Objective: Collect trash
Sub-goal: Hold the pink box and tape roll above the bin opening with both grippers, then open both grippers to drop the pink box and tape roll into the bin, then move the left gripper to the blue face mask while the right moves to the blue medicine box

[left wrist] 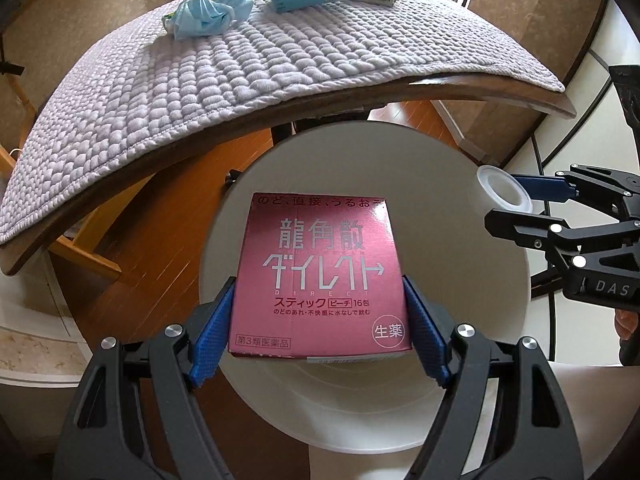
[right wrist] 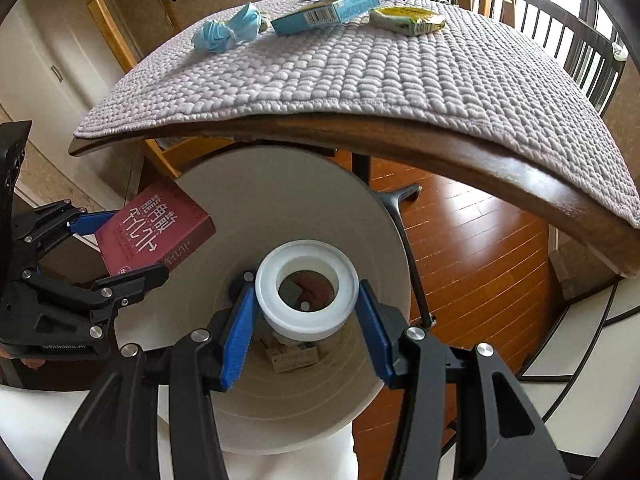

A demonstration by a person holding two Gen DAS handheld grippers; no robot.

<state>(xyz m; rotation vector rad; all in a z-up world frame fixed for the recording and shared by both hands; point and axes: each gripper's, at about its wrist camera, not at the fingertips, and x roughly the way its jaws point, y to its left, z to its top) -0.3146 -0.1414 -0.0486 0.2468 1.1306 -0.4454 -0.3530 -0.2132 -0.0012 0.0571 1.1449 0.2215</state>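
Observation:
My left gripper is shut on a pink medicine box and holds it over the open white trash bin; box and gripper also show at the left of the right wrist view. My right gripper is shut on a white tape ring, held over the bin mouth; the ring also shows in the left wrist view. Some trash lies at the bin's bottom. On the table's far side lie a crumpled blue mask, a light blue box and a yellow-green wrapper.
The wooden table is covered with a grey quilted mat and its edge overhangs the bin. A wood floor lies to the right. Dark chairs stand beyond the table.

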